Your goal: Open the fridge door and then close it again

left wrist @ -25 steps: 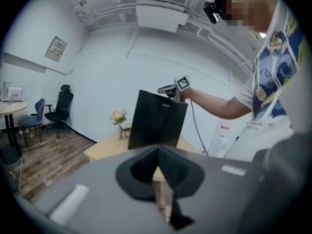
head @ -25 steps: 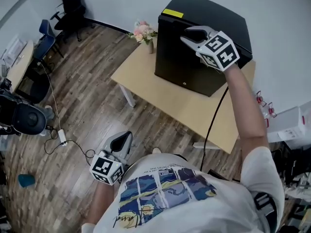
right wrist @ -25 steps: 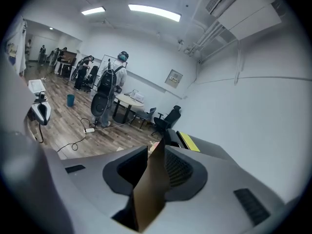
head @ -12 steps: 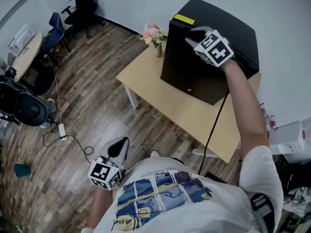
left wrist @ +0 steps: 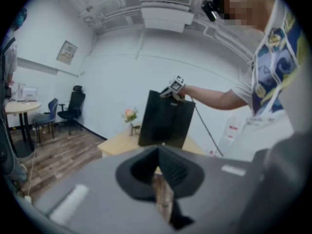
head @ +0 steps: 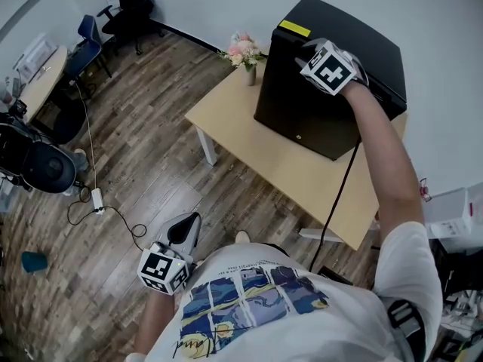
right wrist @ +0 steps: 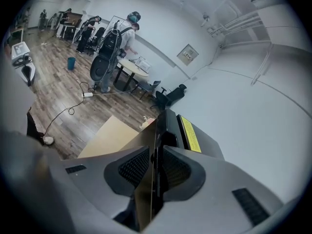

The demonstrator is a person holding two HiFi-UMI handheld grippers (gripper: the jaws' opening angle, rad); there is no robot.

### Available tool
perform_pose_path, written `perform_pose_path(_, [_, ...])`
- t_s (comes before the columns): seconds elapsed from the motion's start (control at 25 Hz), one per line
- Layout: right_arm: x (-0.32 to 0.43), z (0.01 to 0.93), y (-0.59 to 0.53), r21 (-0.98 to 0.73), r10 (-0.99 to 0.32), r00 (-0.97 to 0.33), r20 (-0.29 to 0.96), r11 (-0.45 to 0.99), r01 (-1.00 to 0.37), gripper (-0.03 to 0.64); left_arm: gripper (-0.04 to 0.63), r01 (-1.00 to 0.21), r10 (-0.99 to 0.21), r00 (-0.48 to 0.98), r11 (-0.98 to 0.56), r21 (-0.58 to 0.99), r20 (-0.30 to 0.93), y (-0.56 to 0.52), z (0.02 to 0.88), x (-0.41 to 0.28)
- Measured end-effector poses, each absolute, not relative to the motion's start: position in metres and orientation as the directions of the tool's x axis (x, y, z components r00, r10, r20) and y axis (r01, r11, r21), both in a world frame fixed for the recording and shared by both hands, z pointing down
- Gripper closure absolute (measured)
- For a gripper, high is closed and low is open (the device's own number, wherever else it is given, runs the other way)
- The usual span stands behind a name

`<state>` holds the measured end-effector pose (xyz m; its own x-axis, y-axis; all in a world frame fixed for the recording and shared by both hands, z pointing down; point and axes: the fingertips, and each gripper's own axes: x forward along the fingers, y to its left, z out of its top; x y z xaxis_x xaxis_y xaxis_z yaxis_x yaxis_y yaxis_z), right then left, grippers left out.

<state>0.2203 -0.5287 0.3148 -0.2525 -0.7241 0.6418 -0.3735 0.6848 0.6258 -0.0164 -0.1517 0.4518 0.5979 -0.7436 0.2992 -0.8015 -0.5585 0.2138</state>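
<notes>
A black mini fridge (head: 302, 108) stands on a light wooden table (head: 302, 176); the left gripper view shows the fridge (left wrist: 165, 121) from afar. My right gripper (head: 308, 49) sits at the top front edge of the fridge, near the yellow label (head: 294, 29). In the right gripper view its jaws (right wrist: 156, 152) are shut on the top edge of the fridge door (right wrist: 157, 130). The door looks flush or nearly flush with the body. My left gripper (head: 192, 221) hangs low beside my hip, over the wooden floor. Its jaws (left wrist: 158, 152) are shut with nothing in them.
A small vase of flowers (head: 245, 51) stands on the table's far left corner beside the fridge. A cable (head: 336, 194) runs down from my right arm. Office chairs (head: 90, 36), a black machine (head: 34, 164) and floor cords (head: 98, 202) lie left. White boxes (head: 453, 202) stand right.
My right gripper has slid forward along the fridge top onto the door's upper front edge. The left gripper has stayed by my side.
</notes>
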Motion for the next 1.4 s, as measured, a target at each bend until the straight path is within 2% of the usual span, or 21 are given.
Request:
perform_pose_path(0.44, [0.216,0.319,-0.534,0.629,-0.730,-0.203,0.652,0.671,-0.392,0.549,0.588,-0.799,-0.740,0.601,-0.555,0.230,0.301,-0.141,0.457,-0.041])
perform_pose_path(1.4, [0.220,0.318,-0.534,0.621,-0.739,-0.204,0.643,0.658,-0.426,0.557,0.588,-0.803,-0.742,0.597,-0.553,0.225,0.307,-0.111,0.458,-0.071])
